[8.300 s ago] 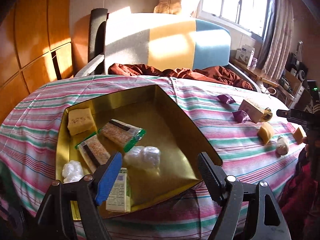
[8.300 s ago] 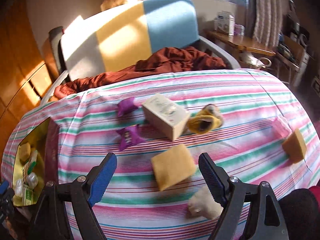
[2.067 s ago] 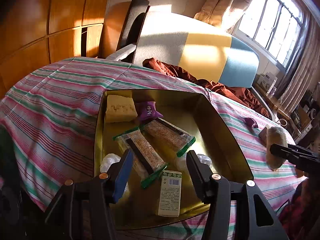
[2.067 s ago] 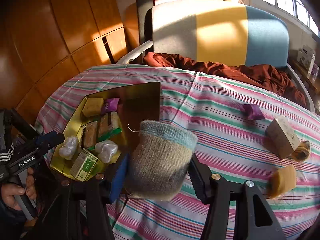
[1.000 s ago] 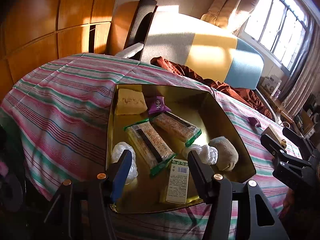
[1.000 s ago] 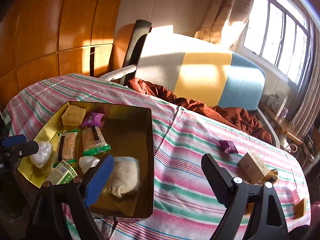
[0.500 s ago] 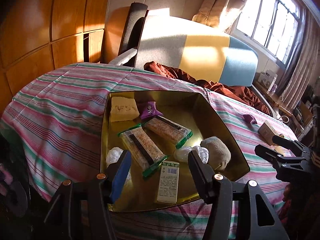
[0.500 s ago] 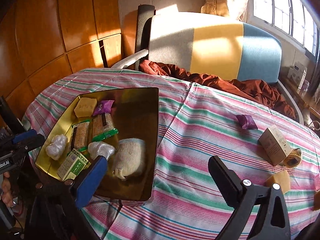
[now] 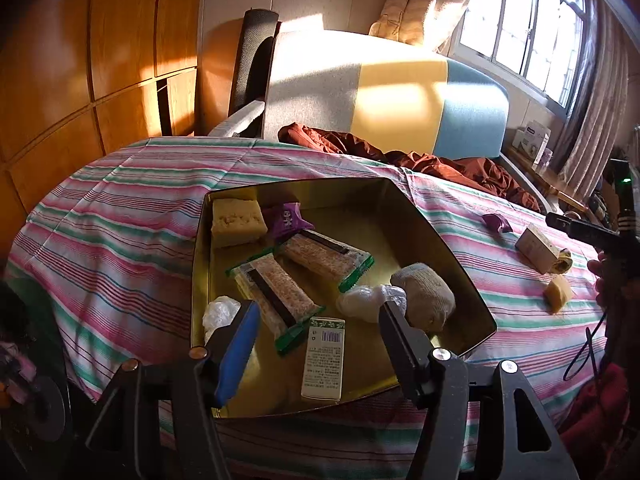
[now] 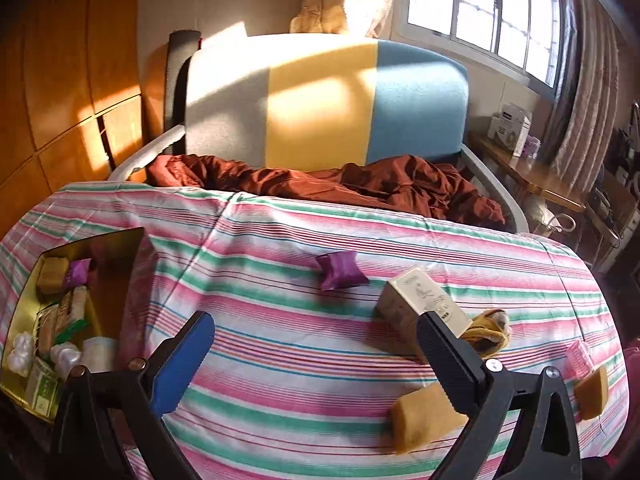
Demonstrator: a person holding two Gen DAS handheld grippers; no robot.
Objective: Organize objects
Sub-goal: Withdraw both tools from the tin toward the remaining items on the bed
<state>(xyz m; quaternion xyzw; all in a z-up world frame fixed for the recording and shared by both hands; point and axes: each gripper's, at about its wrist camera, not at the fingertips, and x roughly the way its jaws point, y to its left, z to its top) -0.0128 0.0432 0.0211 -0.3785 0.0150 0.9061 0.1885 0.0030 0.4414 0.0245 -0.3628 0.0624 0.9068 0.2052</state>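
Note:
The gold tray (image 9: pixel 440 240) lies on the striped cloth. It holds a rolled beige sock (image 9: pixel 424 296), a yellow sponge (image 9: pixel 236 222), a purple packet (image 9: pixel 286 220), two snack bars (image 9: pixel 324 254), a green-and-white carton (image 9: pixel 323 358) and white plastic wads (image 9: pixel 364 302). My left gripper (image 9: pixel 318 308) hovers over the tray's near end, its jaws opening with nothing between them. My right gripper (image 10: pixel 314 322) stands wide open and empty over the cloth. A purple packet (image 10: pixel 340 274), a cardboard box (image 10: pixel 420 308), a yellow sock (image 10: pixel 486 334) and a sponge (image 10: pixel 424 416) lie ahead of it.
Another sponge (image 10: pixel 592 386) and a pink packet (image 10: pixel 578 354) sit near the table's right edge. A chair with a rust-red cloth (image 10: pixel 360 188) stands behind the table. The tray (image 10: pixel 120 248) lies at the far left in the right wrist view.
My right gripper has swung right, away from the tray and over the loose items, with its jaws wider. The sock stays in the tray. The left gripper's jaws have widened slightly.

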